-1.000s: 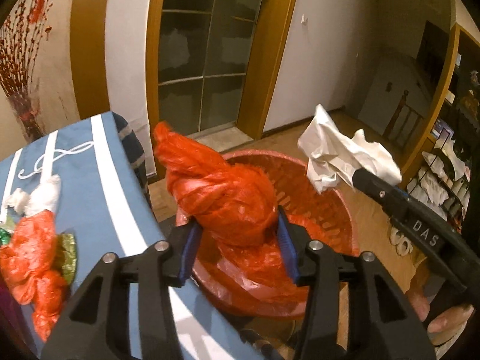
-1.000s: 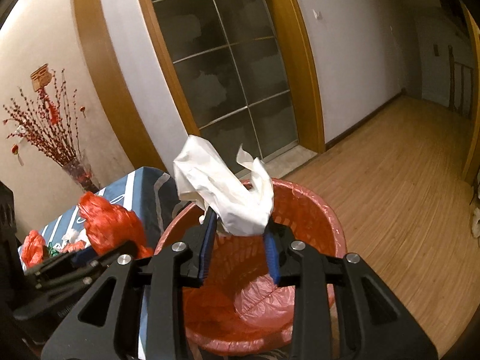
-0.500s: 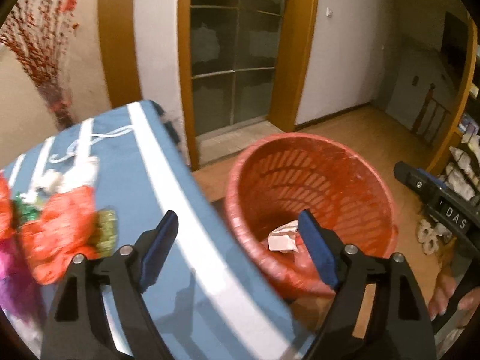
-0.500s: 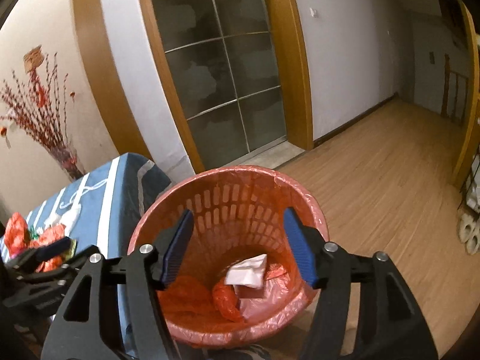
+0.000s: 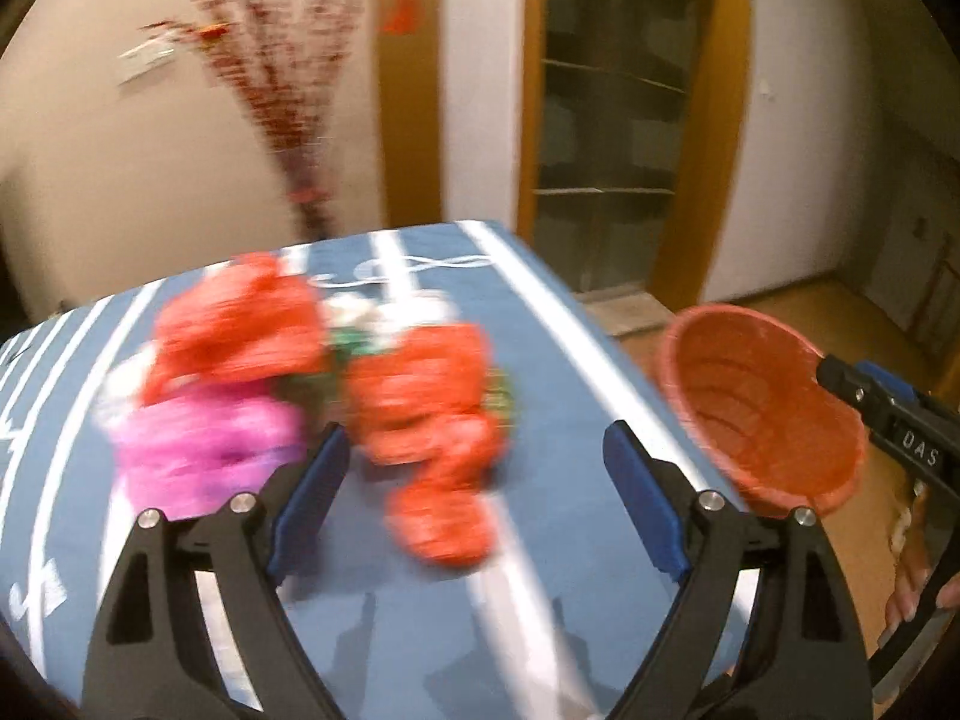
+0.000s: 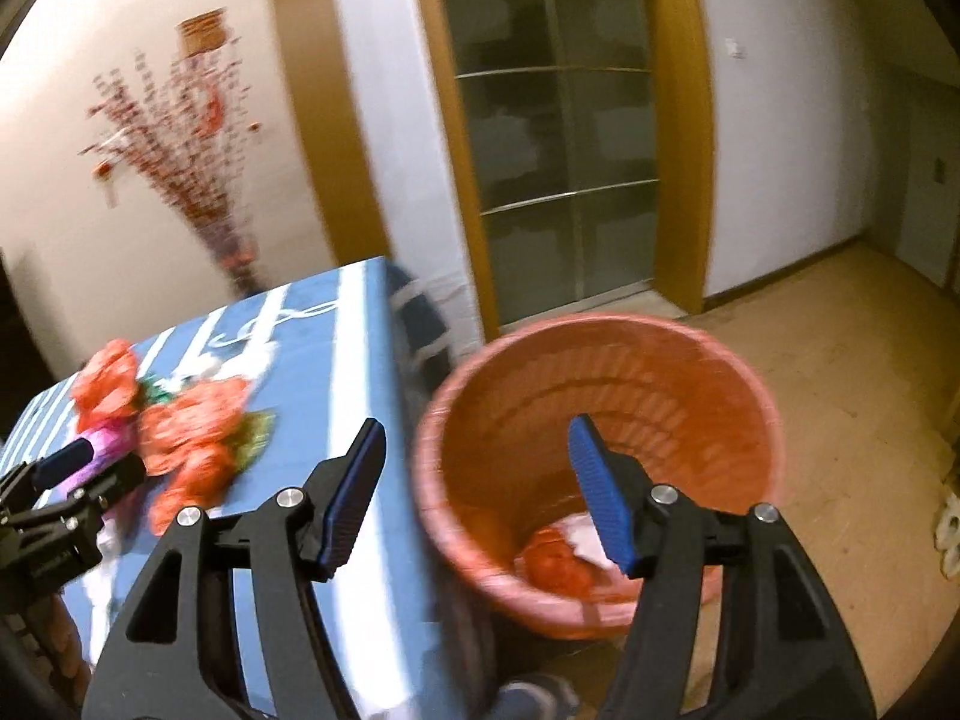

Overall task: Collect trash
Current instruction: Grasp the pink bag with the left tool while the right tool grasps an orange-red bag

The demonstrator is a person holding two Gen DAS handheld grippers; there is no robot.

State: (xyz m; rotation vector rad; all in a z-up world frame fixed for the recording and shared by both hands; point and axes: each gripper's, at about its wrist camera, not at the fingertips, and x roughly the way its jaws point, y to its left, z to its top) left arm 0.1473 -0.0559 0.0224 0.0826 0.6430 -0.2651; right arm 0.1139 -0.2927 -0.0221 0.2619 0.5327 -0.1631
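**Both jaws empty; next trash lies ahead of the left gripper**

Left gripper point(image 5: 474, 474): jaws spread wide and opening, nothing between them. Right gripper point(image 6: 474, 492): jaws parted, nothing gripped; the far wall of the bin point(image 6: 600, 360) shows through the gap.

Trash on the tabletop point(image 5: 600, 348): a heap of crumpled bags. The nearest red bag point(image 5: 432, 420) lies straight ahead of the left jaws, a little toward the left-hand jaw, its long axis running roughly away from the jaws. A pink bag point(image 5: 204, 444) sits just beyond and outside the left-hand jaw; a further red bag point(image 5: 240, 324) lies behind it. Green and white scraps show among them, too blurred to identify.

Bin: well to the right of the left jaws, standing on the floor beside the tabletop edge; directly ahead of and below the right jaws. It holds red and white trash point(image 6: 564, 552) at the bottom.

Judgement: the left gripper is the nearer to the heap; the right points at the bin, with the heap off to the left of its jaws.

Writing: "DAS" reads on the right gripper's body in the left wrist view. White script on the tabletop cloth is not legible.
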